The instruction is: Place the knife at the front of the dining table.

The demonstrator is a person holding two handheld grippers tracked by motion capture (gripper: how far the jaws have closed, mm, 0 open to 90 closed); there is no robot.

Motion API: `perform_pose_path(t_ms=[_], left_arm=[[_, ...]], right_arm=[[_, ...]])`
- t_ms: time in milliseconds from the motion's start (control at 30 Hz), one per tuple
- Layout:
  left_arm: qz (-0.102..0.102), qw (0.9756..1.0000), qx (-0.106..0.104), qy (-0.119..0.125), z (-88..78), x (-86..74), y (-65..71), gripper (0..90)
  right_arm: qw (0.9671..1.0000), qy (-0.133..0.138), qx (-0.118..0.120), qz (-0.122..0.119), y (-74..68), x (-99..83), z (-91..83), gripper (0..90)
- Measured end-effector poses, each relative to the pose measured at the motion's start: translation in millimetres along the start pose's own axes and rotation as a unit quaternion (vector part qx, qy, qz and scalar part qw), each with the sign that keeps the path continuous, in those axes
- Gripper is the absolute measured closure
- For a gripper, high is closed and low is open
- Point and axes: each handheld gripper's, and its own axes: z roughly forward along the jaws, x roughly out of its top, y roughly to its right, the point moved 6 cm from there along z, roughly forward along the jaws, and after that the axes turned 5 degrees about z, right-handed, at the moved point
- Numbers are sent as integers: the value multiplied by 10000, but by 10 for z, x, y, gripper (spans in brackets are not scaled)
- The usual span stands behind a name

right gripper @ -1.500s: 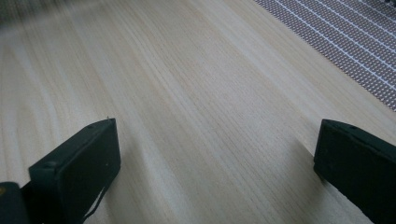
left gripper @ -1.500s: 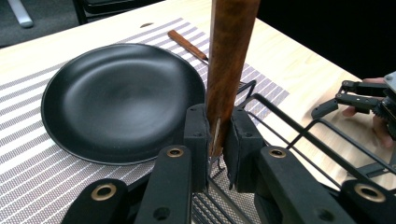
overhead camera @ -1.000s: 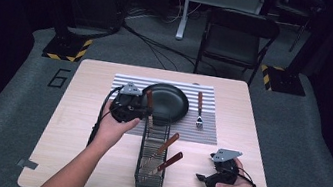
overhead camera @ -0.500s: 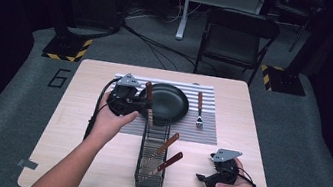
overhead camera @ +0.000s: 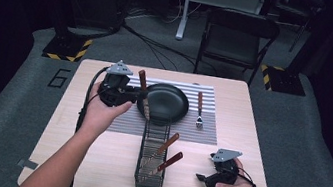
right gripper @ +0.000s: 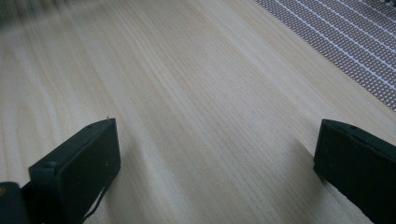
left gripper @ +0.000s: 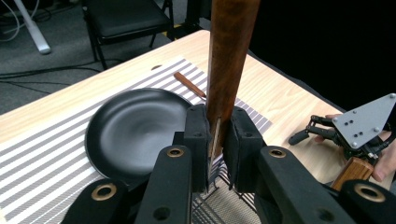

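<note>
- High view: left gripper (overhead camera: 129,99) is clamped on a knife (overhead camera: 144,95) by the handle, blade hanging down over the rack (overhead camera: 151,157), right at the pan's (overhead camera: 163,104) 9 o'clock rim.
- Left gripper view shows the pads pinching just the lower handle, so I'd guess it could pivot or slip if swung fast.
- Blade tip could snag the rack wires or clip the pan.
- Two more knives lean in the rack; bumping them might tip it.
- Right gripper (overhead camera: 208,177) sits wide open, holding nothing, at the surface's 5 o'clock corner, near the edge.
- Fork (overhead camera: 199,110) lies at the pan's 3 o'clock; the mat (overhead camera: 124,123) at 9 o'clock looks free.
</note>
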Motion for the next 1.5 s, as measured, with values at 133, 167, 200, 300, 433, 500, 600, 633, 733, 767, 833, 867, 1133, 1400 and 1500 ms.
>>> perform_pose_path(t_ms=[133,167,200,300,433,500,600,633,733,767,833,867,1133,1400,1500], left_arm=[[-38,10000,49,49,-68,16,-54,803],[-61,9999,58,56,-81,16,-71,803],[-76,9999,75,66,-95,13,-95,803],[-114,9999,101,33,-123,-3,-145,803],[-219,9996,165,37,-121,-45,-224,803],[-279,9994,196,5,-107,-95,-282,803],[-322,9991,273,-30,-82,-163,-351,803],[-329,9990,306,-51,-74,-187,-373,803],[-412,9985,351,-98,-46,-258,-437,803],[-451,9982,378,-112,-35,-281,-457,803],[-465,9978,450,-175,-20,-326,-498,803],[-486,9974,505,-184,-11,-348,-518,803],[-674,9948,719,-254,52,-540,-674,803],[-831,9927,841,-252,82,-698,-812,803],[-892,9918,881,-260,94,-753,-850,803]], right_arm=[[10000,-1,4,-5,0,0,1,0],[10000,2,3,-5,0,0,1,0],[10000,2,3,-3,0,0,1,0],[10000,-3,7,-6,0,0,0,0],[10000,2,-1,1,0,0,0,0],[10000,2,-1,0,0,0,0,0],[10000,4,1,-3,0,0,1,0],[10000,4,1,-2,0,0,1,0],[10000,3,-1,-1,0,0,0,0],[10000,2,4,-4,0,0,1,0],[10000,3,0,-1,0,0,1,0],[10000,1,1,-2,0,0,0,0],[10000,2,3,-5,0,0,1,0],[10000,1,-1,-1,0,0,0,0],[10000,2,2,-5,0,0,1,0]])
